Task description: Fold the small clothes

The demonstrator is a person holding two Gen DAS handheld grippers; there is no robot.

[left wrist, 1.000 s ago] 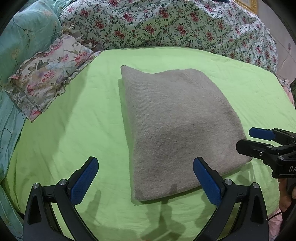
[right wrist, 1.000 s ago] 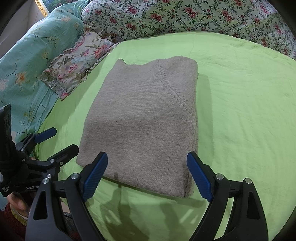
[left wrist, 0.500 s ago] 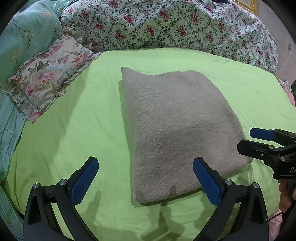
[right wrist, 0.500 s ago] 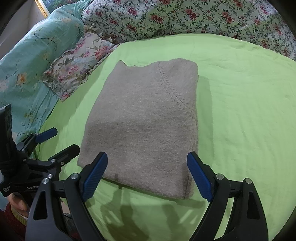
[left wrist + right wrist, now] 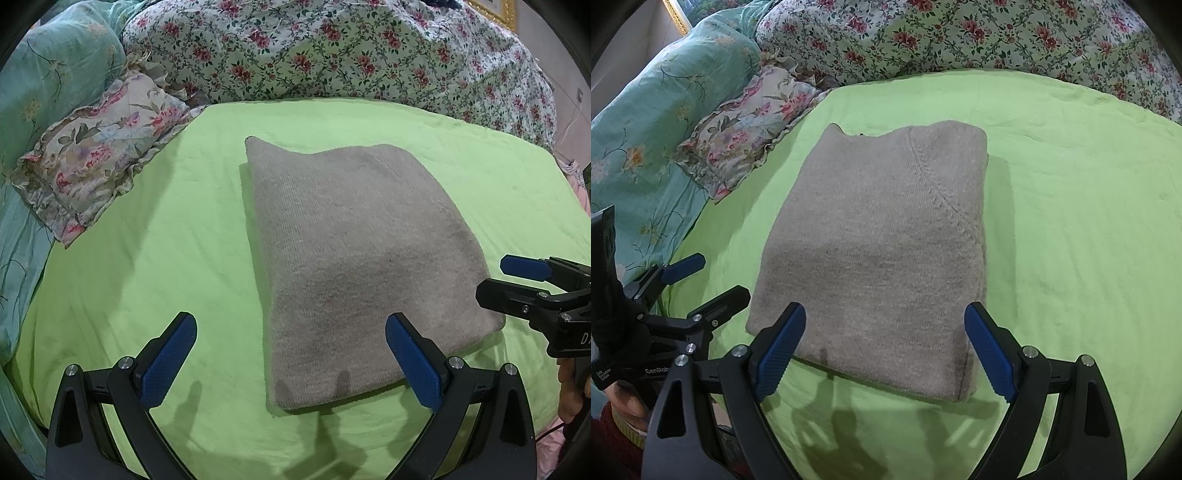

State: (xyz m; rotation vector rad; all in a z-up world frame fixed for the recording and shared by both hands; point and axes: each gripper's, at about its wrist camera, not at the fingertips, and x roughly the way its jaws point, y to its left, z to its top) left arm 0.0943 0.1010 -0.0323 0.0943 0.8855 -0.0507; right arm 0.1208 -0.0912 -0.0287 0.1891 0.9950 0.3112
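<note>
Folded grey sweater lying on the green bed sheet, both grippers held just off its near edge.

The green sheet (image 5: pixel 155 266) covers the bed, with a floral quilt (image 5: pixel 332 55) and a ruffled floral pillow (image 5: pixel 99 162) behind. The grey knit sweater (image 5: pixel 354 258) sits folded in the middle. Left gripper (image 5: pixel 290 363) and right gripper (image 5: pixel 882 350) both hover with jaws spread wide, gripping nothing.

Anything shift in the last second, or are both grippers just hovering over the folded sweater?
Nothing visibly changed. The left gripper and right gripper stay open above the near edge of the folded grey sweater, touching nothing, and it lies as before on the green sheet.
</note>
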